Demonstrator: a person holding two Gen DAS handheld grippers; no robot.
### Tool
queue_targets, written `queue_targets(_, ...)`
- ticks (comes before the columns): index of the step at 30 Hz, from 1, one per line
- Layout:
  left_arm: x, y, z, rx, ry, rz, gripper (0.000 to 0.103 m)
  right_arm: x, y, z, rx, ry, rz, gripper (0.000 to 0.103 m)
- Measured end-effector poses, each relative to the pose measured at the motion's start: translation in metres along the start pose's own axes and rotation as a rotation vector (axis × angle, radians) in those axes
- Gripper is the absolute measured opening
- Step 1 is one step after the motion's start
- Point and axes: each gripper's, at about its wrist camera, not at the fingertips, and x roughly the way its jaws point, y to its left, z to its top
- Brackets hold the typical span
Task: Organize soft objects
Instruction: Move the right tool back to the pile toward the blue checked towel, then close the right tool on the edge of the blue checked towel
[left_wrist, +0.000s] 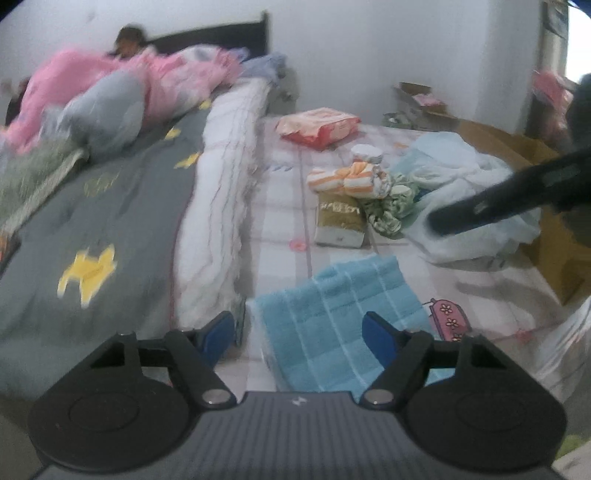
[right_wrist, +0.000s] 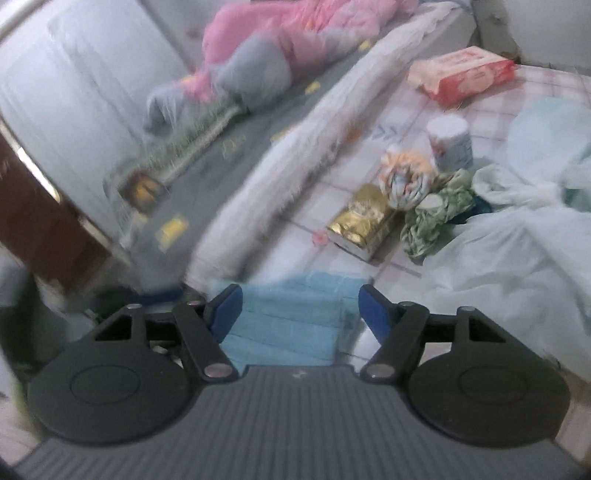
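A light blue checked towel (left_wrist: 332, 317) lies folded on the checked bedsheet (left_wrist: 280, 221), just ahead of my left gripper (left_wrist: 299, 332). That gripper is open, its right pad over the towel's edge and its left pad clear of it. My right gripper (right_wrist: 301, 306) is open too, hovering over the same blue towel (right_wrist: 291, 321). In the left wrist view the right gripper (left_wrist: 498, 199) is a blurred dark bar at the right, above the bed. Behind the towel lie orange-striped cloth rolls (left_wrist: 347, 179) and a green patterned cloth (left_wrist: 391, 206).
A gold tissue pack (left_wrist: 340, 218), a white roll (left_wrist: 365, 153) and a red packet (left_wrist: 319, 127) lie on the sheet. Pale blue bedding (left_wrist: 472, 192) is heaped at right beside a cardboard box (left_wrist: 517, 147). A grey starred duvet (left_wrist: 92, 221), pink blanket (left_wrist: 110, 85) and a person (left_wrist: 127, 40) are at left.
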Motion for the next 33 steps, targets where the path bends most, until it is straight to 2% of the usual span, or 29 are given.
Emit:
queue_targets(5, 0.025, 0.005, 0.004, 0.048, 0.029, -0.014, 0.077, 0.033, -0.006, 0.001, -0.09, 0.034, -0.044, 0.068)
queue_targets(10, 0.04, 0.011, 0.004, 0.081, 0.047, -0.024, 0.076, 0.06, -0.013, 0.006, -0.128, 0.081, -0.006, 0.068)
queue_targets(13, 0.047, 0.015, 0.005, 0.091, 0.067, -0.039, 0.07, 0.071, -0.014, 0.006, -0.142, 0.107, 0.024, 0.067)
queue_targets(16, 0.051, 0.017, 0.005, 0.101, 0.073, -0.054, 0.067, 0.08, -0.016, 0.006, -0.139, 0.125, 0.059, 0.06)
queue_targets(18, 0.055, 0.017, 0.006, 0.104, 0.077, -0.064, 0.062, 0.086, -0.016, 0.005, -0.138, 0.14, 0.073, 0.053)
queue_targets(22, 0.056, 0.018, 0.007, 0.084, 0.074, -0.086, 0.05, 0.088, -0.013, -0.001, -0.158, 0.15, 0.063, 0.046)
queue_targets(24, 0.055, 0.019, 0.007, 0.071, 0.066, -0.086, 0.035, 0.086, -0.014, -0.003, -0.155, 0.144, 0.055, 0.035)
queue_targets(27, 0.048, 0.019, 0.009, 0.066, 0.045, -0.08, 0.022, 0.083, -0.014, -0.004, -0.148, 0.137, 0.038, 0.02)
queue_targets(30, 0.039, 0.016, 0.009, 0.072, 0.018, -0.07, 0.011, 0.075, -0.011, -0.007, -0.153, 0.119, 0.025, 0.011)
queue_targets(33, 0.021, 0.012, 0.009, 0.094, -0.028, -0.063, 0.01, 0.058, -0.004, -0.008, -0.151, 0.082, 0.035, 0.008)
